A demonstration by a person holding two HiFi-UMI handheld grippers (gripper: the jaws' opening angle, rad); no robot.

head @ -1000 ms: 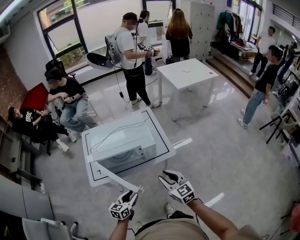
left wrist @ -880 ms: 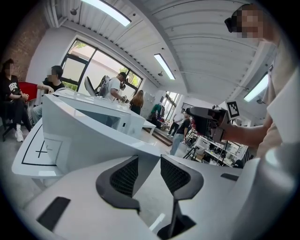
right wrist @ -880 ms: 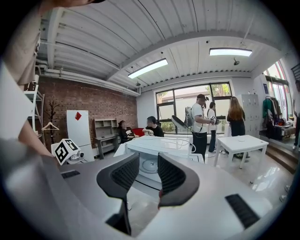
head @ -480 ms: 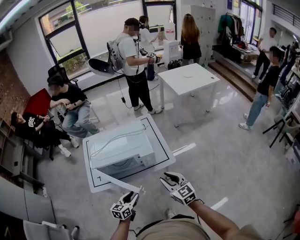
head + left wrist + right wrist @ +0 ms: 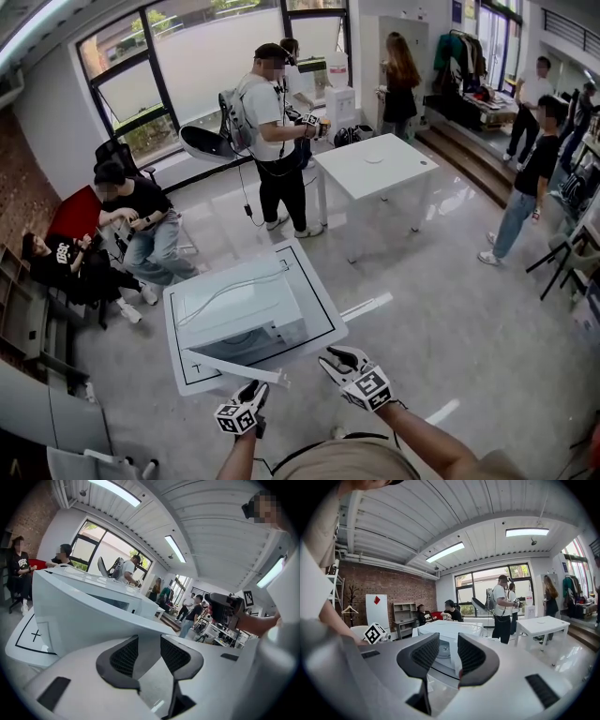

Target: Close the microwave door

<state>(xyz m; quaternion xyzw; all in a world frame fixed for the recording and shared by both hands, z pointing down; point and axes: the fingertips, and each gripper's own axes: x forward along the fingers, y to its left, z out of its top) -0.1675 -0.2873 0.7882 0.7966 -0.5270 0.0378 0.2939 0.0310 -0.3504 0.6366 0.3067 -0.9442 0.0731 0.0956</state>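
Both tools are empty, jaws slightly parted. The left gripper [image 5: 253, 390] hovers just beside the free end of the open door [image 5: 234, 367]; the right gripper [image 5: 333, 357] hangs near, off to the side. The microwave [image 5: 239, 305] sits on a low table [image 5: 319, 291], door swung out toward the grippers. Best done, I judge, by setting the left jaws flat against the door's outer face near its free edge, then pushing steadily along its arc so the microwave doesn't slide.
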